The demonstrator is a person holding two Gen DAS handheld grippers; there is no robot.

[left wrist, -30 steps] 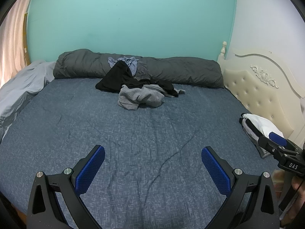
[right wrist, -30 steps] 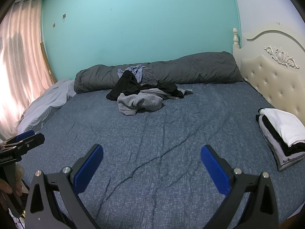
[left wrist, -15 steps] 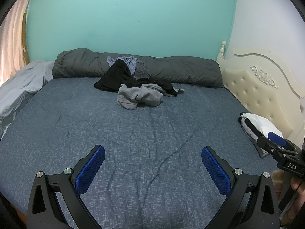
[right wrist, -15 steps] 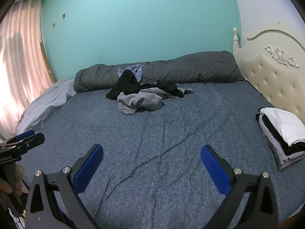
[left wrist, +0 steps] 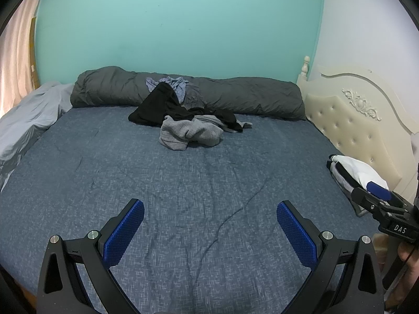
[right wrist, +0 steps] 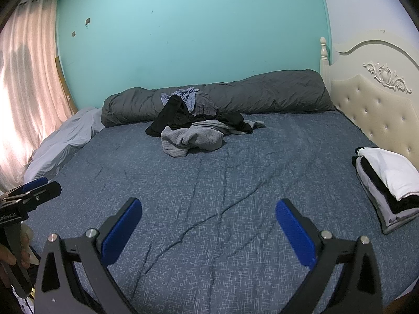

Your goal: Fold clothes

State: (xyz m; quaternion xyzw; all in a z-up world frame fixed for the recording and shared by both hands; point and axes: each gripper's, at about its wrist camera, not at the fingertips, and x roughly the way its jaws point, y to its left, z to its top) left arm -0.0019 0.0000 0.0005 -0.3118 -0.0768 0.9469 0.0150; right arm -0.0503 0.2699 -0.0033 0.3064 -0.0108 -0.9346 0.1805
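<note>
A heap of unfolded clothes lies near the far side of the bed: a grey garment [left wrist: 189,133] [right wrist: 192,140] in front, a black one [left wrist: 159,106] [right wrist: 174,116] behind, a light blue one [left wrist: 170,85] [right wrist: 186,96] on top of the duvet roll. A stack of folded clothes [right wrist: 387,183] [left wrist: 351,172] with a white piece on top sits at the bed's right edge. My left gripper [left wrist: 209,227] and right gripper [right wrist: 208,226] hang open over the near part of the blue bedspread [left wrist: 183,188], nothing between their fingers, far from the heap.
A rolled dark grey duvet [left wrist: 248,96] runs along the teal wall. A pale grey sheet [left wrist: 23,120] bunches at the left edge. A cream tufted headboard [right wrist: 379,110] borders the right side. Pink curtains [right wrist: 23,91] hang at left.
Both views have crept slightly forward and the heap sits a little lower in the left view. Both grippers stay open and empty.
</note>
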